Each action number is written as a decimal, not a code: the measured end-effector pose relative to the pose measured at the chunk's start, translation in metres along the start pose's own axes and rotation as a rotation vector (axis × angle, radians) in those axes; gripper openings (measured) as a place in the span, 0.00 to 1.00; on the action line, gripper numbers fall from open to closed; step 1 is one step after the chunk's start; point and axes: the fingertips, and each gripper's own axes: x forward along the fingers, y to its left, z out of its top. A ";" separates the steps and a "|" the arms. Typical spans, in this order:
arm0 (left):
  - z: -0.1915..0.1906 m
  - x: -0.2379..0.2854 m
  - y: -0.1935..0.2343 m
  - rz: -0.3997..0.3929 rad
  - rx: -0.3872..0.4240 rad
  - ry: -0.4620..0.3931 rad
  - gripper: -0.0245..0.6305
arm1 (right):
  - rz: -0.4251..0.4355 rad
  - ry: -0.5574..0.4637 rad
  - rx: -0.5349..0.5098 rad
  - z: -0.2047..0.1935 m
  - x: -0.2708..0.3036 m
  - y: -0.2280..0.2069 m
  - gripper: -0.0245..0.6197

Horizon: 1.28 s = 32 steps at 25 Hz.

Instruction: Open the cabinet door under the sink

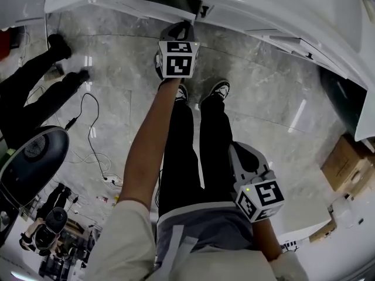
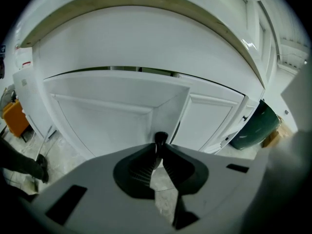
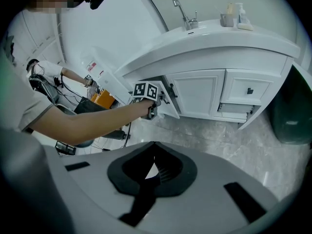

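Left claw point(image 2: 159, 148) pinching knob point(image 2: 161, 138); cabinet door point(image 2: 105, 123) seemingly ajar.

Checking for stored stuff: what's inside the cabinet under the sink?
Only a dark slit shows beside the partly open door, whose knob the left gripper clamps. The door covers any contents.

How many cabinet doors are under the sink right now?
2 cabinet doors. The ajar door has its knob clamped in the left gripper; the shut door is beside it, toward the drawers. Others may be hidden behind the arm.
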 end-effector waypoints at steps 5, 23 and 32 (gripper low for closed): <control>-0.008 -0.007 -0.001 -0.018 0.023 0.014 0.11 | 0.004 0.013 -0.015 -0.006 0.003 0.007 0.05; -0.021 -0.024 0.003 -0.067 0.037 0.013 0.11 | 0.007 0.029 -0.024 -0.009 0.016 0.033 0.05; -0.035 -0.039 0.007 -0.076 0.068 0.015 0.10 | 0.001 0.027 -0.033 -0.007 0.018 0.038 0.05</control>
